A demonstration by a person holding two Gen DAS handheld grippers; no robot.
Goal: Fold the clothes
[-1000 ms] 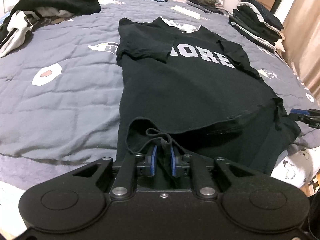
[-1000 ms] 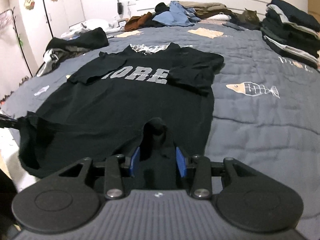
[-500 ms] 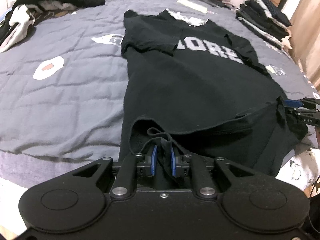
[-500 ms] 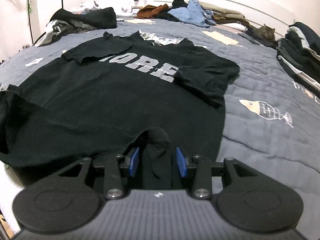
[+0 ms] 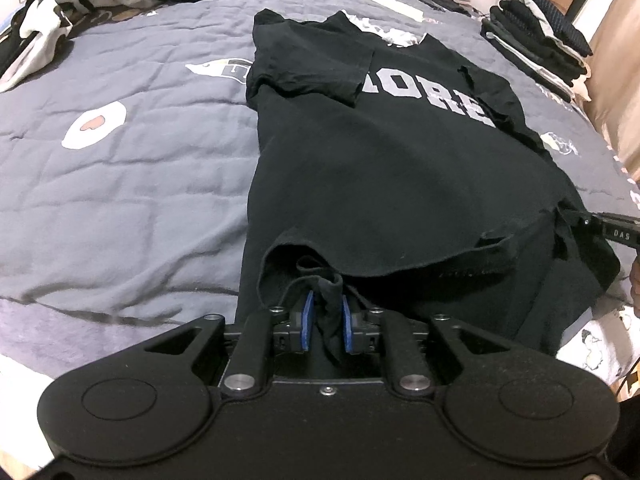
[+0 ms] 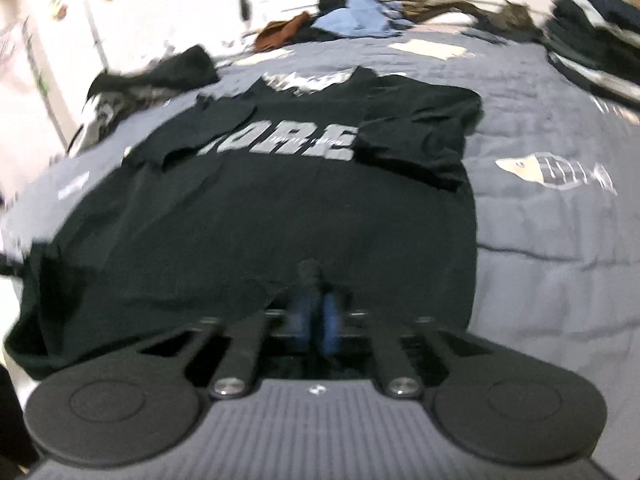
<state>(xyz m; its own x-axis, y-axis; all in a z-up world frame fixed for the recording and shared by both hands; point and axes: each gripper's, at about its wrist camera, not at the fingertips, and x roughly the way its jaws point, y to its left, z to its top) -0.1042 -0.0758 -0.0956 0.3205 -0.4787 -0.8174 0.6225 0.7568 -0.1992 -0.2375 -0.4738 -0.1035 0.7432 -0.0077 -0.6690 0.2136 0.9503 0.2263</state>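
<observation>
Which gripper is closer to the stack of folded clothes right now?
Right. The right gripper, shut on the black T-shirt hem, is on the side of the bed where the stack of folded clothes sits. The left gripper holds the hem's opposite corner, farther away.

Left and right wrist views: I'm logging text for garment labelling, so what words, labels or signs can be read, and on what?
"ORE": grey block letters on the black T-shirt; the folded sleeve hides the start.
"DAS": white letters on the right gripper, at the left view's edge.
Small line across the chest letters: too blurred to read.
Bedspread prints: nothing legible.
</observation>
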